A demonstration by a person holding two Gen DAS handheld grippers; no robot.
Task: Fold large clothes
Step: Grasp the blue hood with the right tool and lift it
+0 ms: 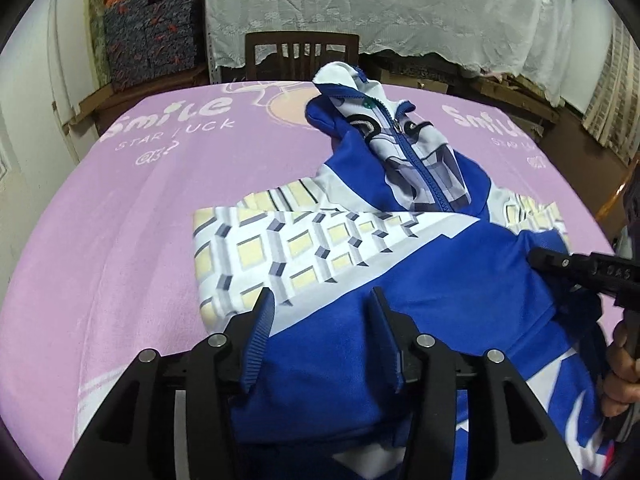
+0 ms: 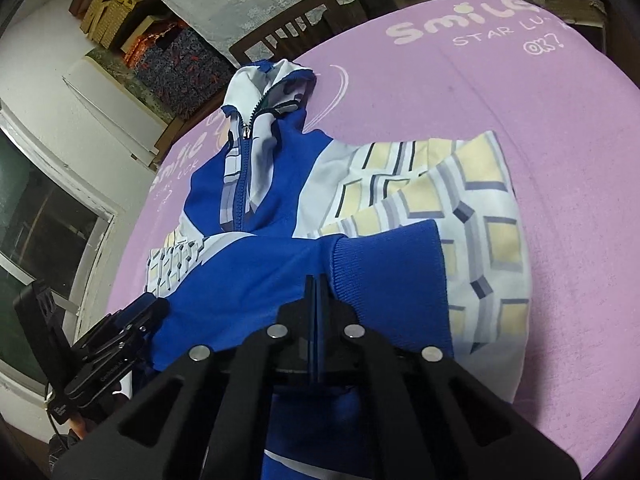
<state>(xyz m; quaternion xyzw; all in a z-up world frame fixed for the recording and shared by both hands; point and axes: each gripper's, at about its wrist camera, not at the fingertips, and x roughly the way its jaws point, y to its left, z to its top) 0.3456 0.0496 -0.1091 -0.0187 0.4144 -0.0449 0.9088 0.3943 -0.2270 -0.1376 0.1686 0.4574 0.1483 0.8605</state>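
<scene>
The zip-up jacket [image 1: 400,248] lies mid-worktop [image 1: 120,220], both sleeves folded across its front. The right gripper [image 2: 316,284] is clenched on the hem; the left gripper [image 1: 320,304] is released. Folding the body likely remains.

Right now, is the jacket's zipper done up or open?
Done up: the jacket zipper runs joined up to the collar in both views.

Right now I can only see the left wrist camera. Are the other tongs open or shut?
Observer: Shut. The right tongs have their jaws pressed together, down on the blue jacket.
Operator: What's next to them?
Observer: A ribbed blue cuff, close beside their tips.
Operator: What's the cuff lying on?
Observer: On the jacket's checked panel, white with yellow squares.
</scene>
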